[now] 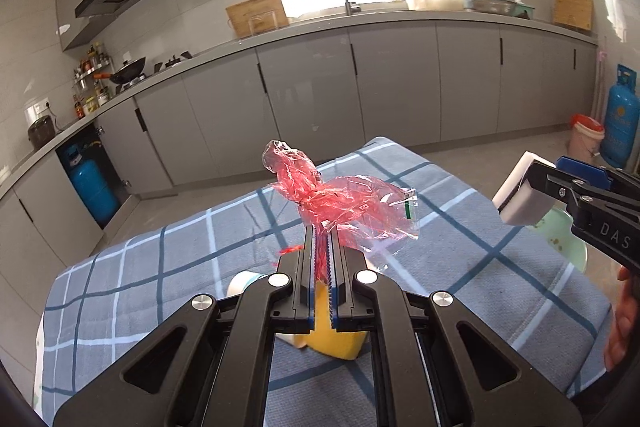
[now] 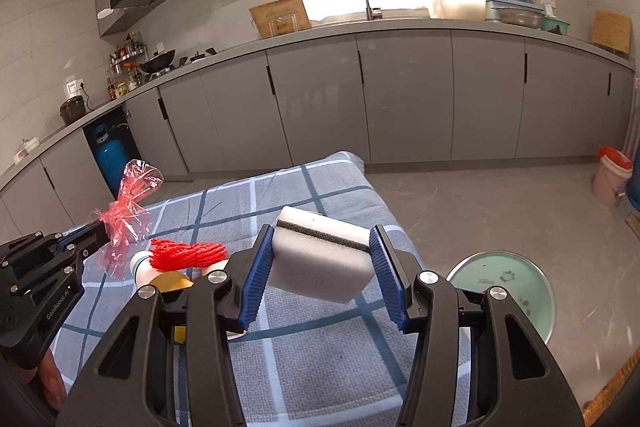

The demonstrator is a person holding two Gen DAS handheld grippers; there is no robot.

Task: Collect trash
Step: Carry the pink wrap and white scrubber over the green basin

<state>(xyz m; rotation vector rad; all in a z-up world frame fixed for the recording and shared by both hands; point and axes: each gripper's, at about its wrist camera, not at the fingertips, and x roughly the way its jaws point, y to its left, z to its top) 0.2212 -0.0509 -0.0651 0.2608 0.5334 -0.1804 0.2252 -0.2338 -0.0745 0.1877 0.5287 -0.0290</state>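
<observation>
My left gripper (image 1: 323, 233) is shut on a crumpled red and clear plastic wrapper (image 1: 340, 199), held up above the checked tablecloth (image 1: 180, 267). From the right wrist view the same wrapper (image 2: 128, 211) sticks out of the left gripper (image 2: 102, 231) at the left. My right gripper (image 2: 322, 247) is shut on a white sponge with a dark stripe (image 2: 320, 255), its blue pads pressing both ends; the sponge (image 1: 524, 191) also shows at the right edge of the left view. On the cloth lie a red net bundle (image 2: 188, 253), a white cup (image 2: 142, 267) and a yellow piece (image 1: 336, 339).
A pale green plate (image 2: 508, 291) with crumbs sits at the table's right edge. Grey kitchen cabinets (image 2: 400, 99) run along the far wall, with a blue gas cylinder (image 1: 620, 123) and a pink bucket with a red liner (image 2: 612, 179) on the floor at right.
</observation>
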